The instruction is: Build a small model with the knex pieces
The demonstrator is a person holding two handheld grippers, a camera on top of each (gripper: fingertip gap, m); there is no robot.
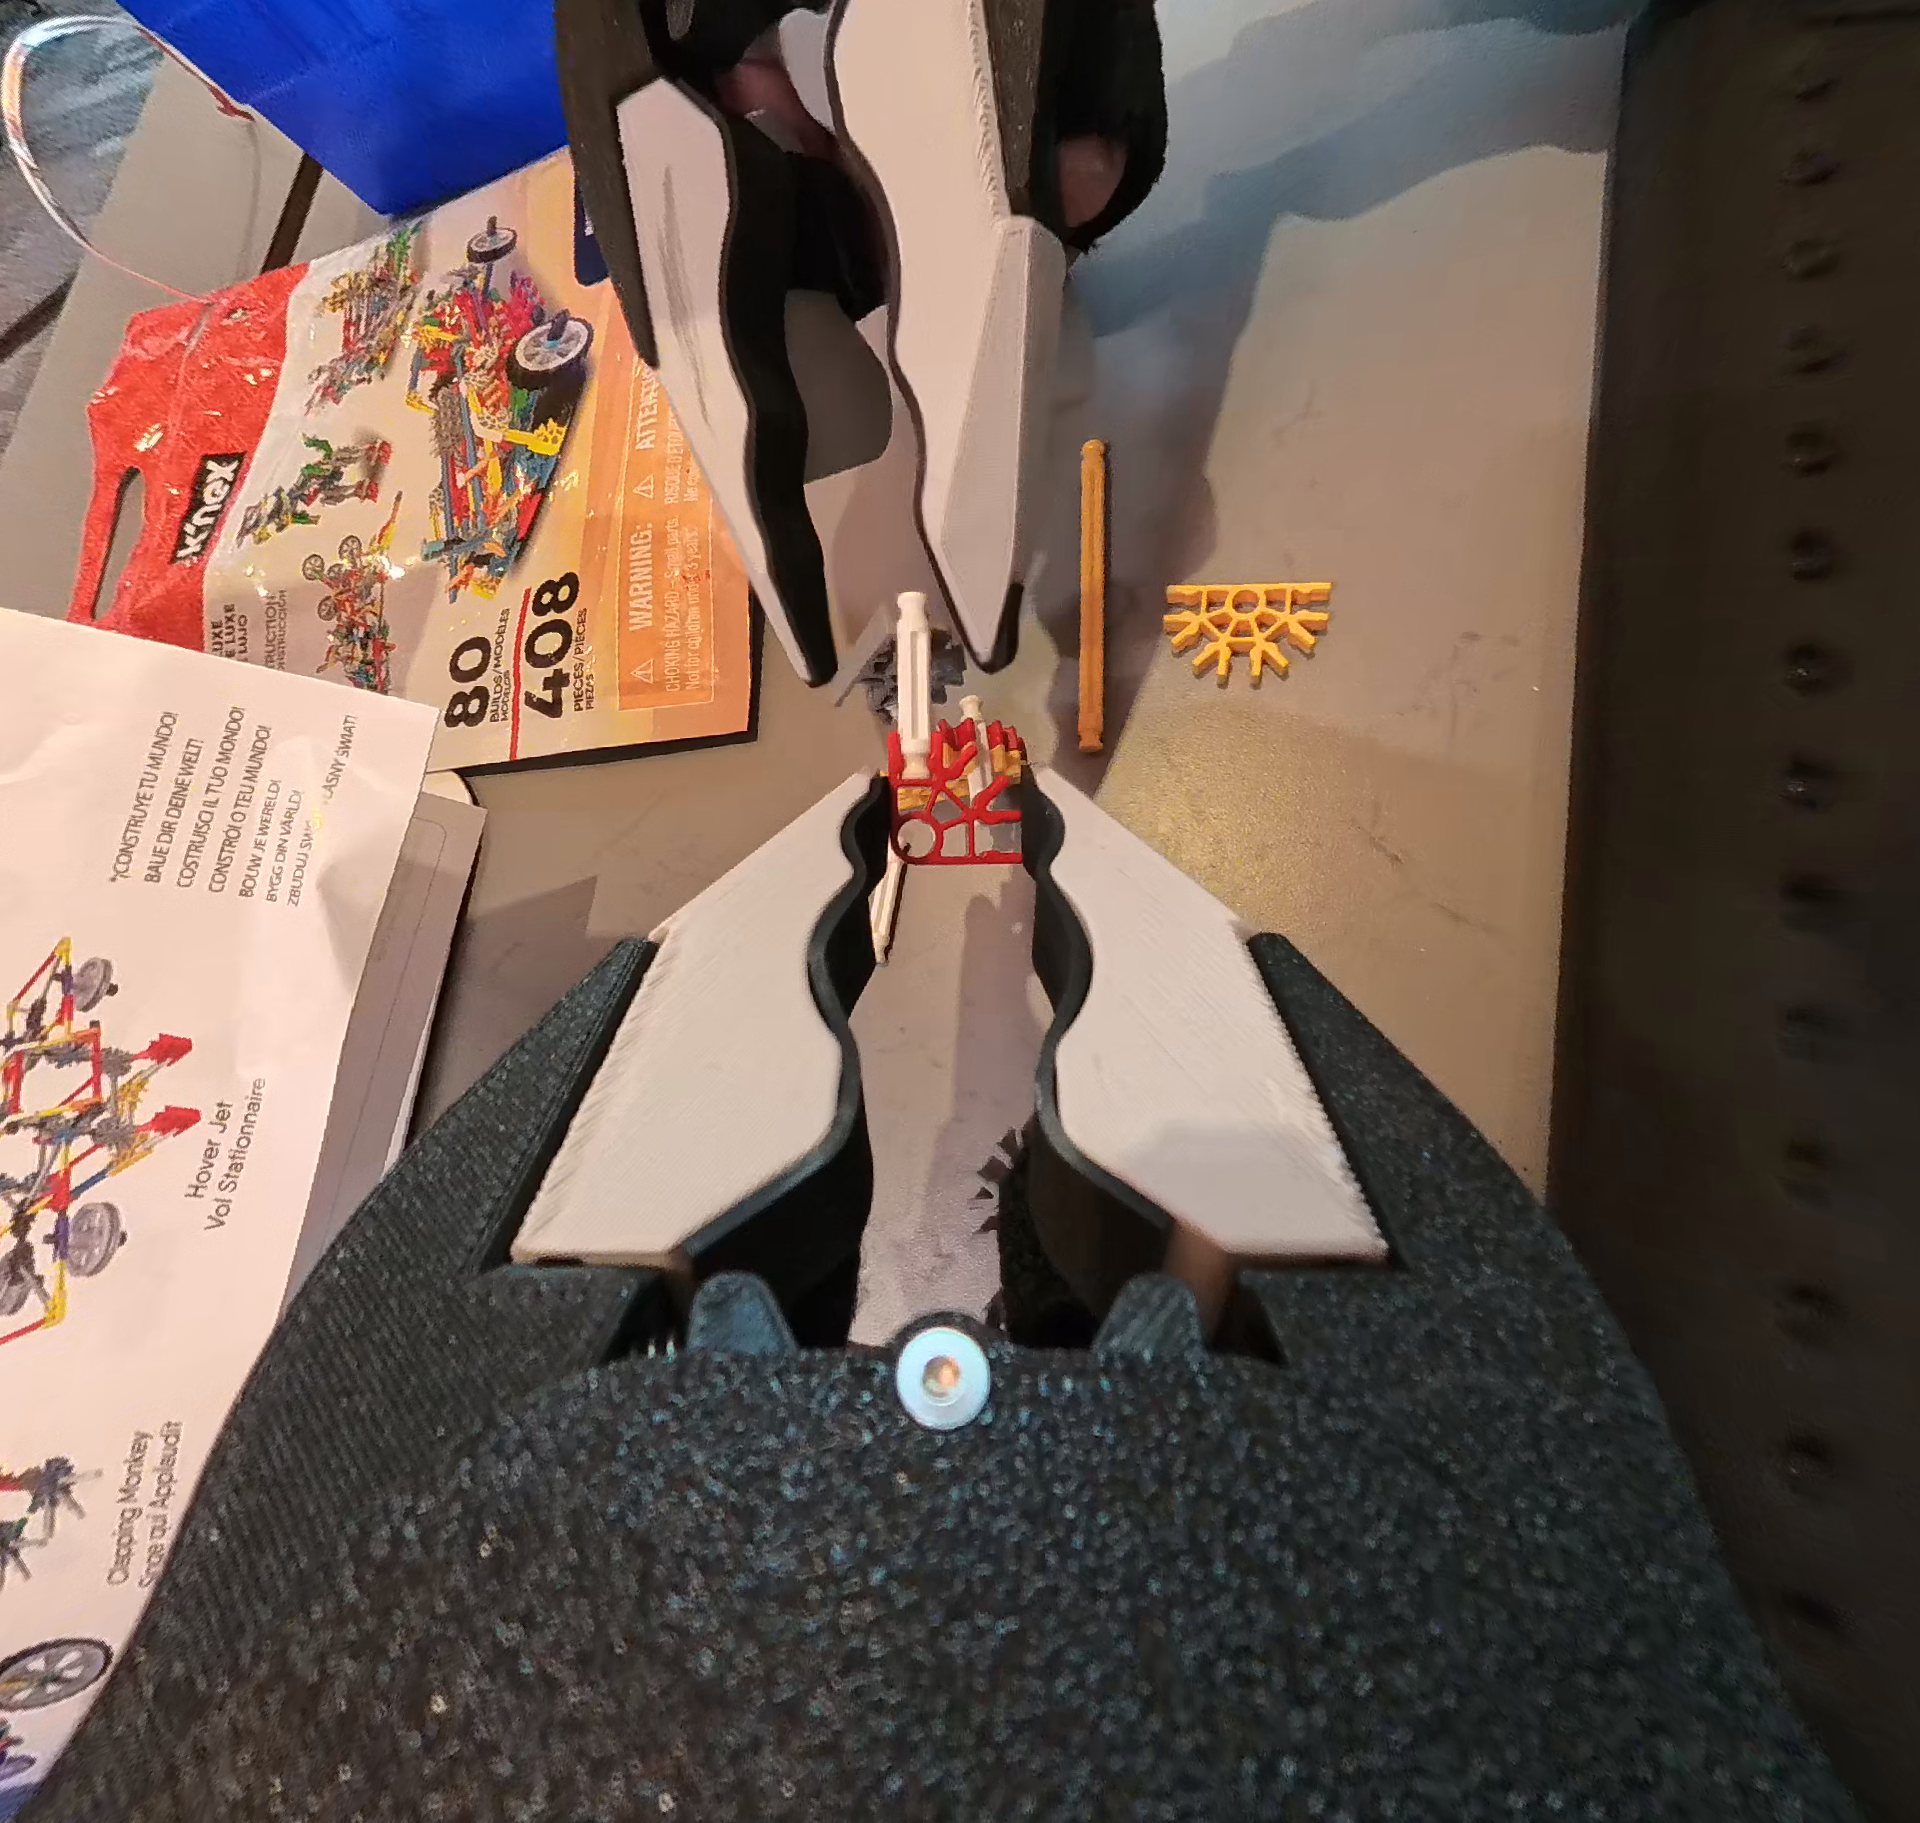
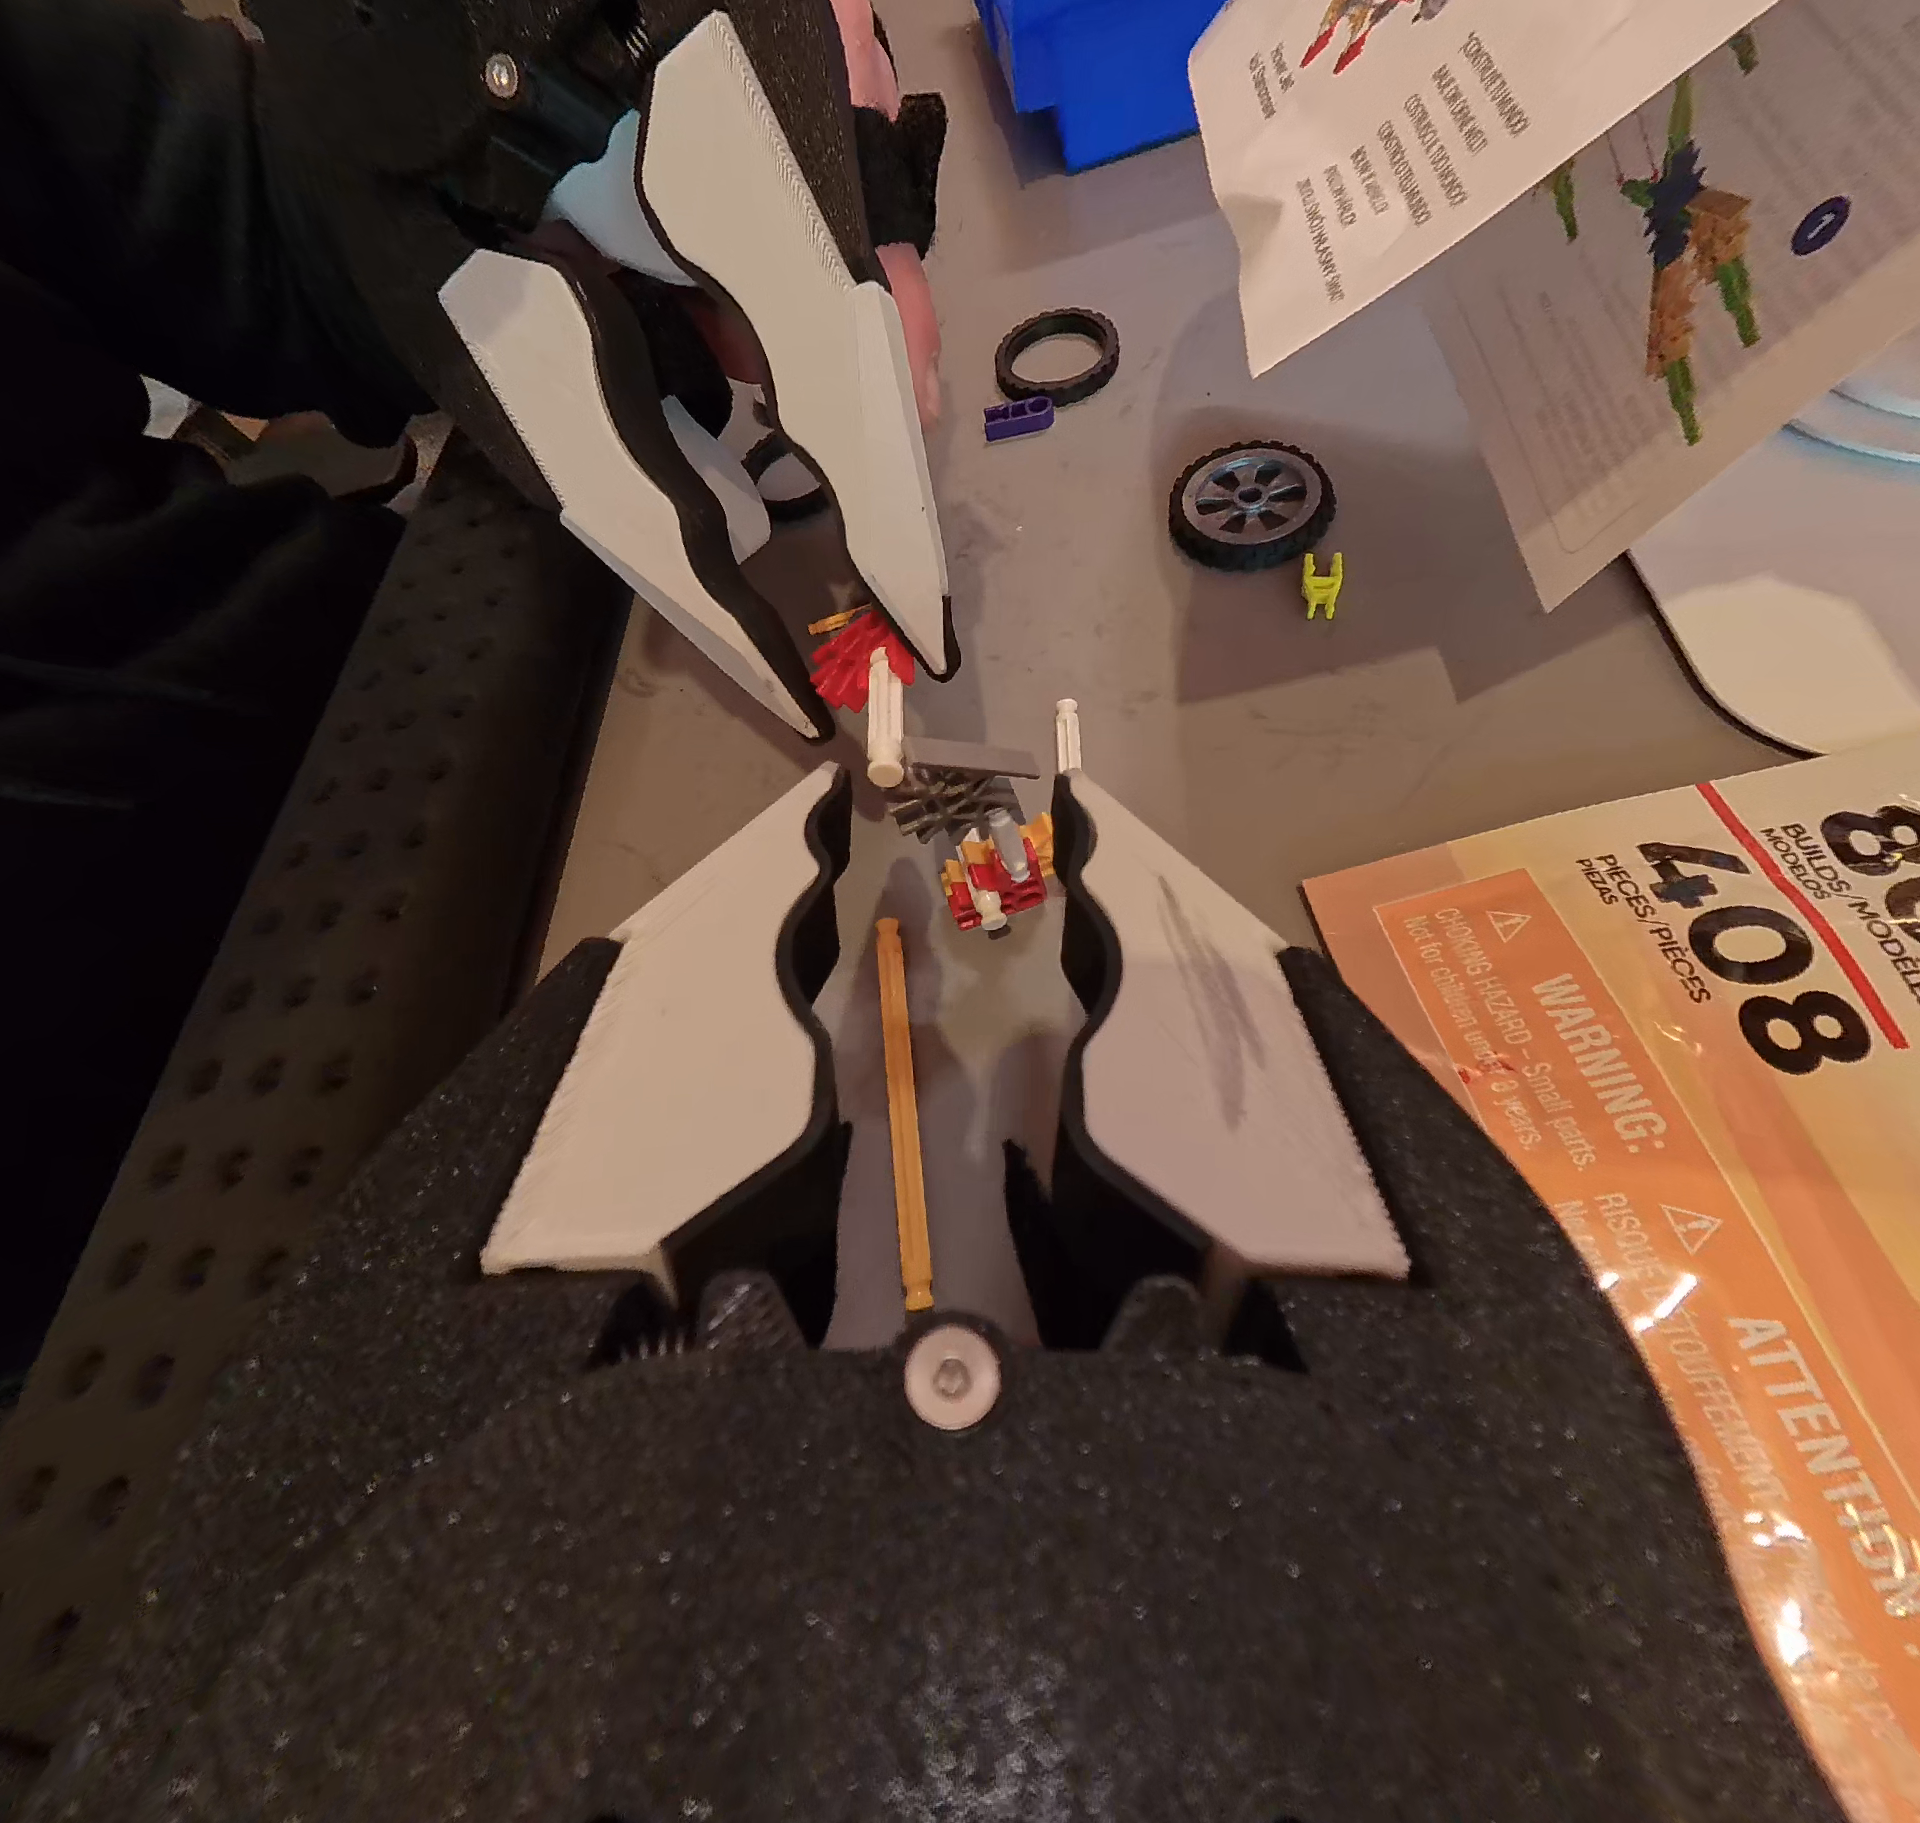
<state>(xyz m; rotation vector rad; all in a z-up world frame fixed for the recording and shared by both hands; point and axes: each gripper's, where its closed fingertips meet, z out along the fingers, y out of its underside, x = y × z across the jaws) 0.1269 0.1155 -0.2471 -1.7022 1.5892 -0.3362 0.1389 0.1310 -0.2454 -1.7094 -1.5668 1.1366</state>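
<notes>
Two grippers meet over the desk (image 2: 1091,630). Loose on it lie one orange rod (image 1: 1090,594), one orange connector (image 1: 1247,627), one wheel (image 2: 1251,505), one bare tyre (image 2: 1057,357). There is one blue bin (image 1: 343,38).

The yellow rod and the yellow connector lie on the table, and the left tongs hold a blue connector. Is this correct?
Not quite: the left wrist view shows the left tongs holding a red connector. The yellow rod and yellow connector do lie on the table.
</notes>
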